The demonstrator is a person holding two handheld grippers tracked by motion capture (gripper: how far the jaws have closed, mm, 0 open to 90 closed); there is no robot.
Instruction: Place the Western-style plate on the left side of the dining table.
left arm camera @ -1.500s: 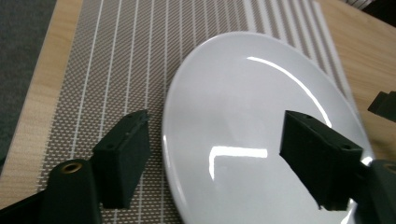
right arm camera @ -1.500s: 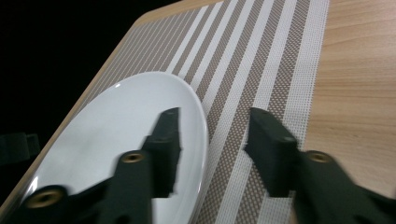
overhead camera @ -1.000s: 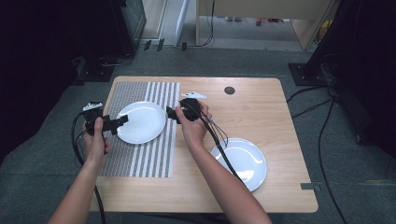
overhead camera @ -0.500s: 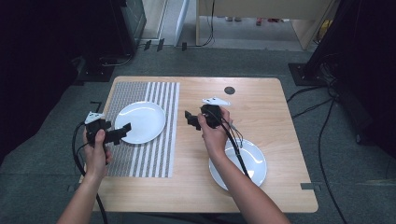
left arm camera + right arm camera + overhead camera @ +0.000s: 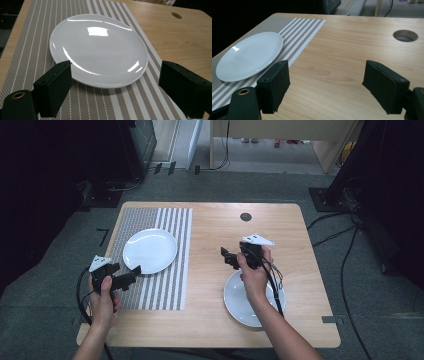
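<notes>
Plate (image 5: pixel 98 48) on the striped mat (image 5: pixel 32 30) – uncovered – both grippers (image 5: pixel 131 272) (image 5: pixel 226 257) gape wide, holding nothing.

I can read no text, label, brand, number or sign from here: the white plate (image 5: pixel 100 47) on the striped placemat (image 5: pixel 160 280) is blank (only glare on it), and the wooden table (image 5: pixel 352 57) beside it bears no writing.

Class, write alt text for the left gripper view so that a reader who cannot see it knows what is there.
A white plate lies empty on a striped placemat on a wooden table. The left gripper is open, its two black jaws spread wide at the plate's near rim without touching it.
</notes>
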